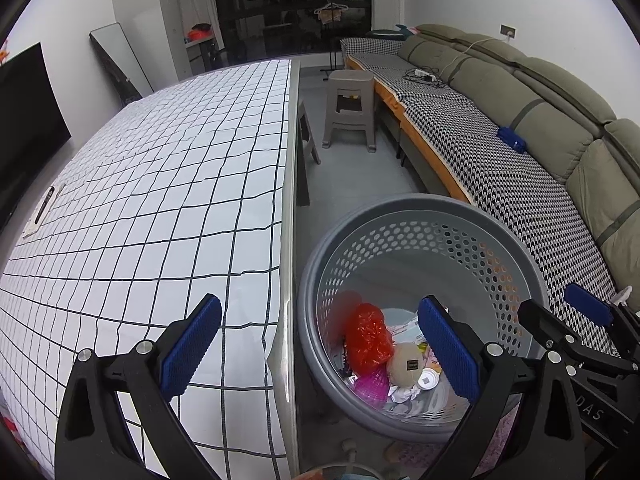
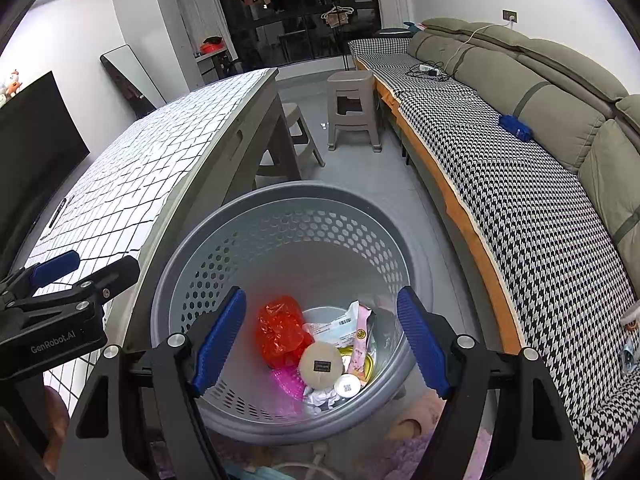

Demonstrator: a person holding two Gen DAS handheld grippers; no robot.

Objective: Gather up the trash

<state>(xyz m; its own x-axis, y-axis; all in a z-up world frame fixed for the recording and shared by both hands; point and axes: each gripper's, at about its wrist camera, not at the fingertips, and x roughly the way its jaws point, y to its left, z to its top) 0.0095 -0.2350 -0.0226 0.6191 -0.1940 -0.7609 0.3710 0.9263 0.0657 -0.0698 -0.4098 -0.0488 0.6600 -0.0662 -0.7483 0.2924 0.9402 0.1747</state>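
Note:
A grey perforated bin (image 1: 424, 216) (image 2: 224, 220) stands on the floor between the table and the sofa. Inside lie a red plastic bag (image 1: 366, 338) (image 2: 280, 330), a round beige item (image 1: 408, 362) (image 2: 320, 364), pink wrappers, crumpled foil and paper packets. My left gripper (image 1: 320, 344) is open and empty, spanning the table edge and the bin. My right gripper (image 2: 322, 340) is open and empty above the bin's mouth. Each gripper shows at the edge of the other's view.
A table with a white grid cloth (image 1: 168, 184) (image 2: 140, 168) stands left of the bin, with a phone (image 1: 44, 204) at its far left. A sofa with a houndstooth cover (image 1: 500, 168) (image 2: 520, 184) runs along the right. A grey stool (image 1: 350, 108) (image 2: 352, 108) stands behind.

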